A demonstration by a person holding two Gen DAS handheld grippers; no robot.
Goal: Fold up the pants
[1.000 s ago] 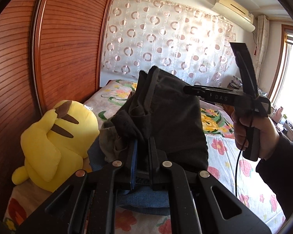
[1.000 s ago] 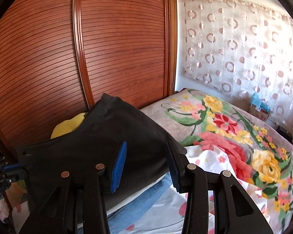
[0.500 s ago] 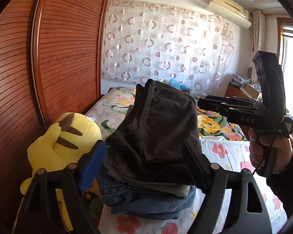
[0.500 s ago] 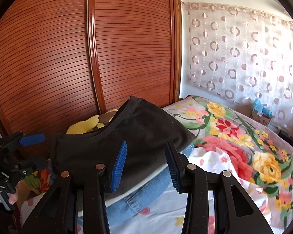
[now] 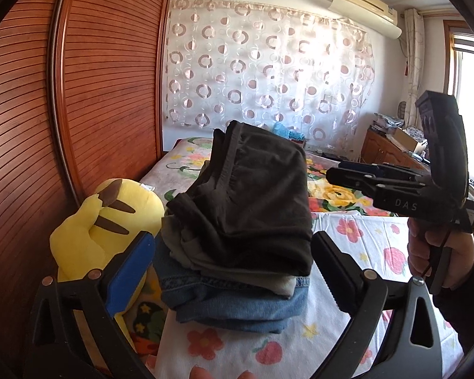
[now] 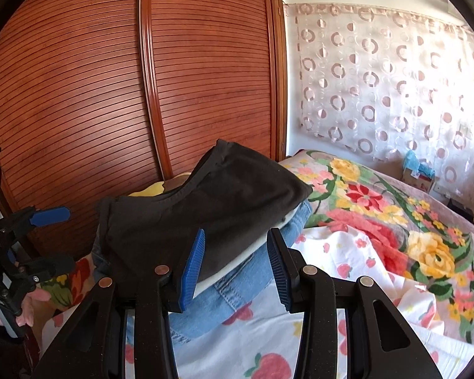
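The folded dark pants lie on top of a stack, over a grey garment and blue jeans, on the bed. My left gripper is at the near end of the stack. Its jaws are opening wide, with the stack's end between them and the pads clear of the cloth. In the right wrist view the dark pants and jeans sit just beyond my right gripper. It stands partly open, and its pads press on nothing.
A yellow plush toy leans beside the stack against the ribbed wooden wardrobe doors. The white flowered sheet covers the bed, with a bright floral quilt further back. A patterned curtain hangs behind, and a cabinet stands at the right.
My left gripper has opened and let go of the dark pants, which now rest on the stack. My right gripper has drawn away from the stack to the right.
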